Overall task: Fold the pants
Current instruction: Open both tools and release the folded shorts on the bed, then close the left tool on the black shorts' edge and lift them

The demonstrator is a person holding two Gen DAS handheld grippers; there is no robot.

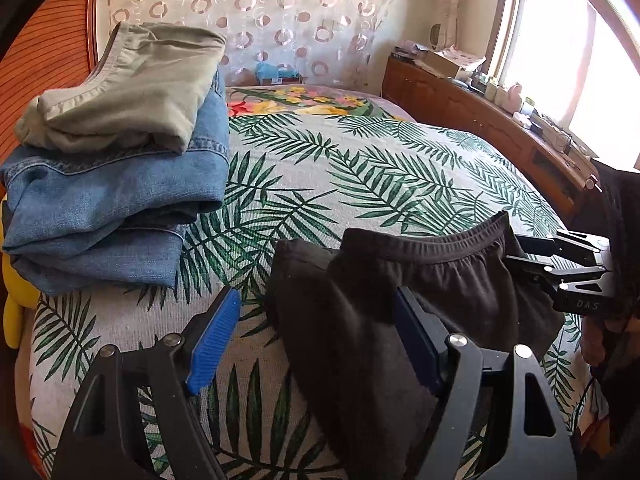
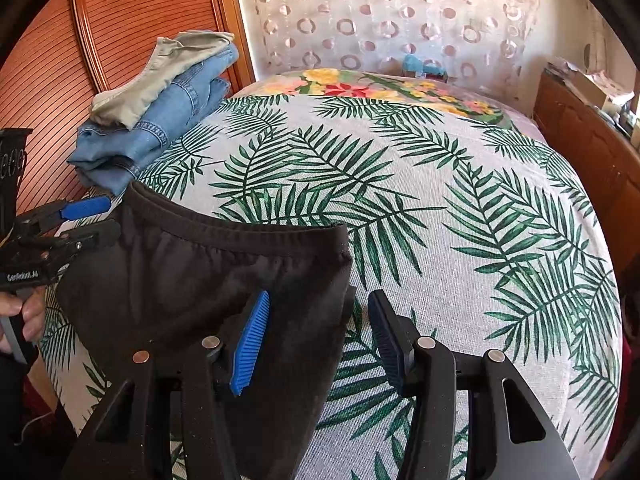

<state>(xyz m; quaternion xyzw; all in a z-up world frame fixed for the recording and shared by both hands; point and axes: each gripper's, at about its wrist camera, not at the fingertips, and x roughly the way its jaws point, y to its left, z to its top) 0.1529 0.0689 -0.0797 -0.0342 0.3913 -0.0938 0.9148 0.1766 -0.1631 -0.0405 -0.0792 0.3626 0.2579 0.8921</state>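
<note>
Black pants (image 1: 420, 280) lie folded on the leaf-print bed cover (image 1: 320, 168), elastic waistband at the far edge. My left gripper (image 1: 318, 296) is open over their left part; the left pad (image 1: 216, 340) hangs over the cover and the right finger is over the cloth. In the right wrist view the black pants (image 2: 200, 280) lie at the lower left. My right gripper (image 2: 319, 296) is open astride their right edge, pads clear of the fabric. The right gripper (image 1: 532, 268) also shows at the waistband's right end, the left gripper (image 2: 109, 216) at its left end.
Folded olive pants (image 1: 132, 88) sit on folded blue jeans (image 1: 120, 200) at the bed's far left, by a ribbed wooden door (image 2: 120, 40). A cluttered wooden sideboard (image 1: 460, 108) runs along the right under a window. A hand (image 2: 28, 312) holds the left gripper's handle.
</note>
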